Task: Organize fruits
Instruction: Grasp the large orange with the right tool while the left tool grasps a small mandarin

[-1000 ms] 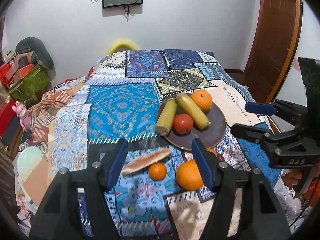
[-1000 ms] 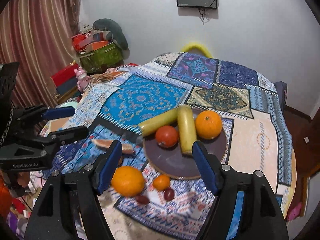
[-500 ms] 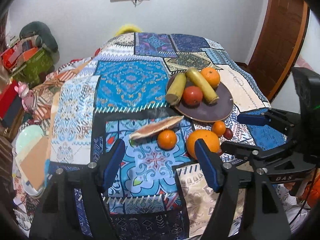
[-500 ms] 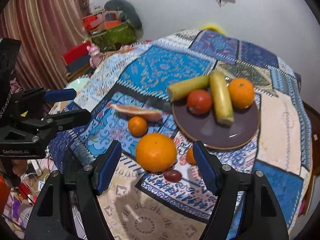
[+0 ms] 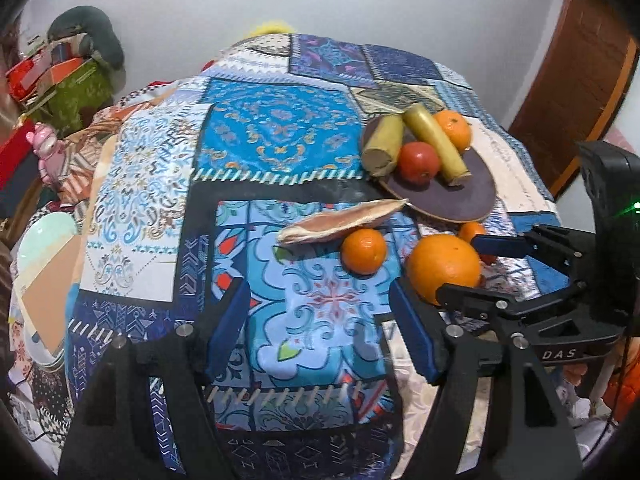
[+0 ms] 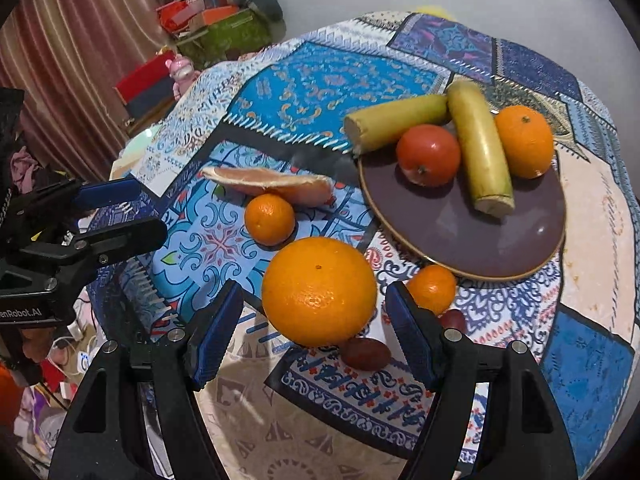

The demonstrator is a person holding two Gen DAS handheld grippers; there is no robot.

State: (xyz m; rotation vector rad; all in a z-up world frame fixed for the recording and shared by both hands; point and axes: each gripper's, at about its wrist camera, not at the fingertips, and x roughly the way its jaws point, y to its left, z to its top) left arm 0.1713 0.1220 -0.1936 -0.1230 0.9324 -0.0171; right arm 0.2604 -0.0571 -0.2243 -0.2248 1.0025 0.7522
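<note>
A dark round plate holds two yellow-green bananas, a red tomato and an orange. On the cloth lie a large orange, a small orange, a grapefruit slice, another small orange and two dark red fruits. My right gripper is open, its fingers either side of the large orange, not touching it. My left gripper is open and empty above the cloth.
The patchwork cloth covers a round table. Boxes and bags stand at the far left by the wall, with a pink toy. A wooden door is at the right.
Both grippers have moved forward and down towards the table. The large orange now sits between my right gripper's fingers. No fruit has moved.
</note>
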